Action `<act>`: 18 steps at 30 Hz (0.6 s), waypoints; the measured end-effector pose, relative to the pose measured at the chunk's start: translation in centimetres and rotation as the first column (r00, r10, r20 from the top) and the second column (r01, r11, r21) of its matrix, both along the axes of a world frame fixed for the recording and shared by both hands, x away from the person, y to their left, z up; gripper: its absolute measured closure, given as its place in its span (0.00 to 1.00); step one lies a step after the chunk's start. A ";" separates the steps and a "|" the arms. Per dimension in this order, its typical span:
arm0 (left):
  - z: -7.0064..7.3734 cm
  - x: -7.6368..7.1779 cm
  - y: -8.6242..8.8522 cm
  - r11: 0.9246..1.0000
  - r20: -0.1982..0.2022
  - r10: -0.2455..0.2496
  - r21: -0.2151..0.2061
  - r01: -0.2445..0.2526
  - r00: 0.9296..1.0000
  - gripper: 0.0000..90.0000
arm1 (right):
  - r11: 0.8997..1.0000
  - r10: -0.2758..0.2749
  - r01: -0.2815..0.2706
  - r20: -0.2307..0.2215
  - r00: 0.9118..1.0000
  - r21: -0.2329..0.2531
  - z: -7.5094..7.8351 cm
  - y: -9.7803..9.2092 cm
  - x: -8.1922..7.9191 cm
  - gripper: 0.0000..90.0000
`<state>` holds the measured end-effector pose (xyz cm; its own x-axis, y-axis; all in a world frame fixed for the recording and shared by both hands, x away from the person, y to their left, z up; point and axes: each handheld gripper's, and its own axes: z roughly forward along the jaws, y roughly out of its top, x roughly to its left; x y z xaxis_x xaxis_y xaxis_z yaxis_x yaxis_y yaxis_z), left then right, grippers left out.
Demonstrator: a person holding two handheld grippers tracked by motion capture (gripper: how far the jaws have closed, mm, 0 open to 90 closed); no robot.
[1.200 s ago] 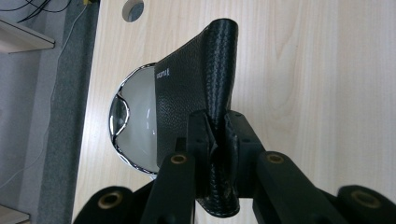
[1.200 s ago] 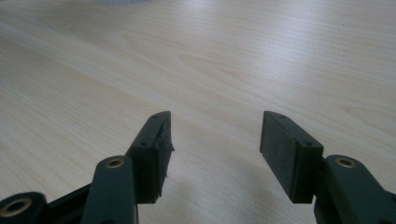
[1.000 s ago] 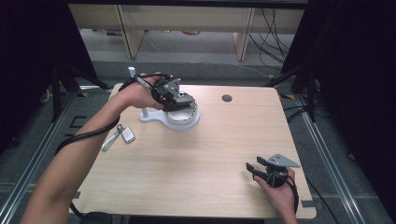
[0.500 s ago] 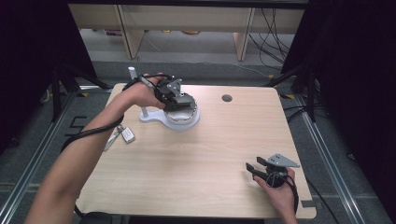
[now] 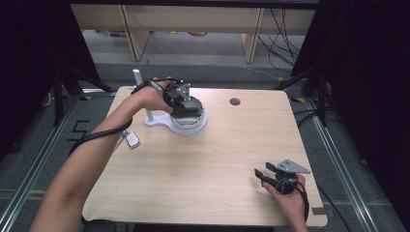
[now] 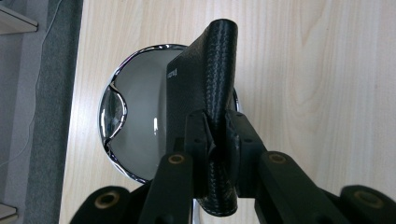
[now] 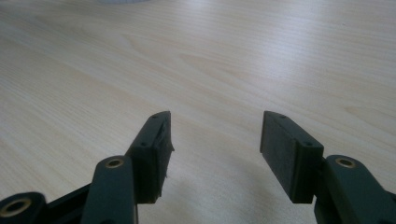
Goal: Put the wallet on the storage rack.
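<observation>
While my right gripper (image 5: 263,175) rests with jaws apart at the table's (image 5: 217,159) near right, my left gripper (image 6: 215,135) clamps a black textured case (image 6: 205,84) above the round chrome dish (image 6: 135,126) at far left.

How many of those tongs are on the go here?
2. The left tongs grip a black wallet over the chrome dish at the table's far left; the right tongs sit open near the front right.

The left gripper (image 5: 186,107) hung clamped near the table's far-left corner; the right gripper (image 5: 263,175) rested agape near the near-right corner.
</observation>
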<state>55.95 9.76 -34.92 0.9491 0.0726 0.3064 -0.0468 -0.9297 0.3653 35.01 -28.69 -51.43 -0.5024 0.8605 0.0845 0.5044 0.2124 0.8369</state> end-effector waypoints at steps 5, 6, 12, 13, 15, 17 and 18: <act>-0.5 0.8 -0.1 1.000 -0.015 0.018 -0.001 -0.018 1.000 0.87 | 1.000 -0.020 0.020 -0.026 0.999 0.018 0.1 0.2 -0.3 0.50; -0.6 1.0 -0.1 1.000 -0.014 0.019 -0.001 -0.019 1.000 0.87 | 1.000 -0.012 0.012 -0.015 1.000 0.010 0.0 0.1 -0.2 0.50; -1.1 1.9 -0.1 0.999 -0.025 0.042 -0.009 -0.042 0.999 0.87 | 1.000 -0.011 0.012 -0.021 1.000 0.022 0.1 0.1 -0.3 0.49; -1.1 2.0 -0.1 0.999 -0.021 0.044 -0.007 -0.044 0.999 0.86 | 1.000 -0.011 0.011 -0.021 1.000 0.021 0.0 0.1 -0.3 0.49; -1.1 2.3 0.1 0.998 -0.012 0.054 -0.013 -0.054 0.998 0.85 | 1.000 -0.014 0.015 -0.025 1.000 0.023 0.1 0.1 -0.3 0.49; -1.0 2.5 0.2 0.998 0.009 0.064 0.002 -0.064 0.998 0.84 | 1.000 -0.011 0.011 -0.023 1.000 0.026 0.1 0.1 -0.3 0.49; -1.0 2.6 0.3 0.997 0.017 0.076 -0.005 -0.076 0.997 0.84 | 1.000 -0.011 0.011 -0.023 1.000 0.026 0.1 0.1 -0.3 0.49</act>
